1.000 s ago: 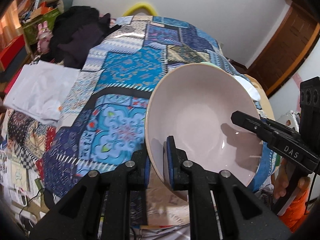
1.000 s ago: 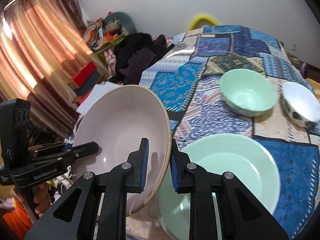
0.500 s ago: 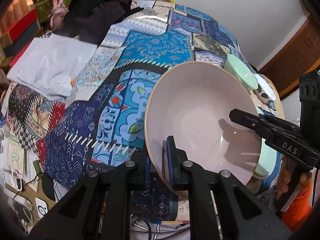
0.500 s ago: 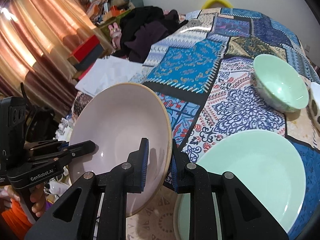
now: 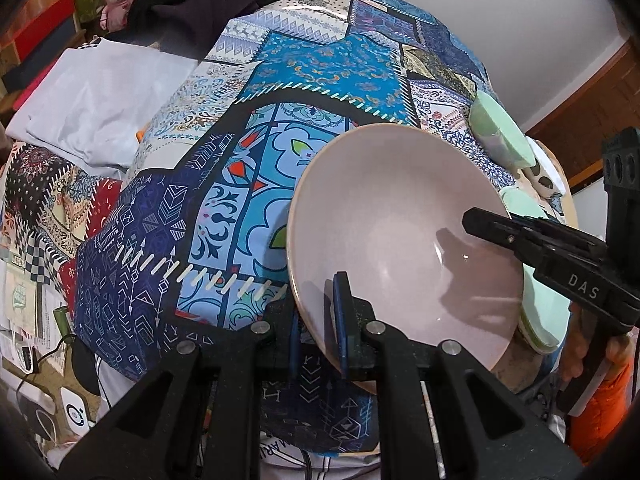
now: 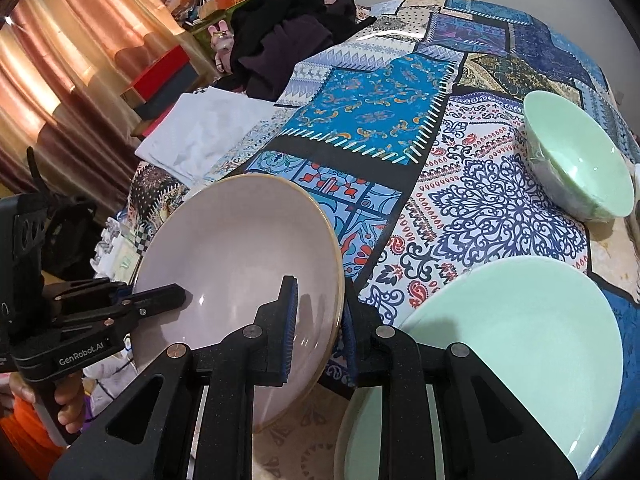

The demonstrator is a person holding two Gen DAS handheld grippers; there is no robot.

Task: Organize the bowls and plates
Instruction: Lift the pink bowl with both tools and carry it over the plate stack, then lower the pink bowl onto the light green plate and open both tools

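A large pale pink plate [image 5: 400, 236] [image 6: 236, 264] is held tilted above the near edge of the patchwork-covered table [image 5: 320, 72]. My left gripper [image 5: 318, 320] is shut on its near-left rim. My right gripper [image 6: 318, 336] is shut on its opposite rim; it also shows in the left wrist view [image 5: 516, 236]. A large mint green plate [image 6: 508, 360] lies on the table just right of the pink one. A mint green bowl [image 6: 576, 160] stands further back. A white patterned bowl [image 5: 546, 172] is behind it.
A pile of dark clothes [image 6: 288, 36] and white folded cloth [image 6: 200, 132] lie at the table's far left. Curtains [image 6: 60, 72] and cluttered boxes [image 6: 160, 76] stand beyond. Cables and papers [image 5: 36, 320] lie on the floor to the left.
Both grippers have carried the pink plate lower and nearer the table, tilting the views downward. The green plate looms larger in the right wrist view. Both grips are unchanged.
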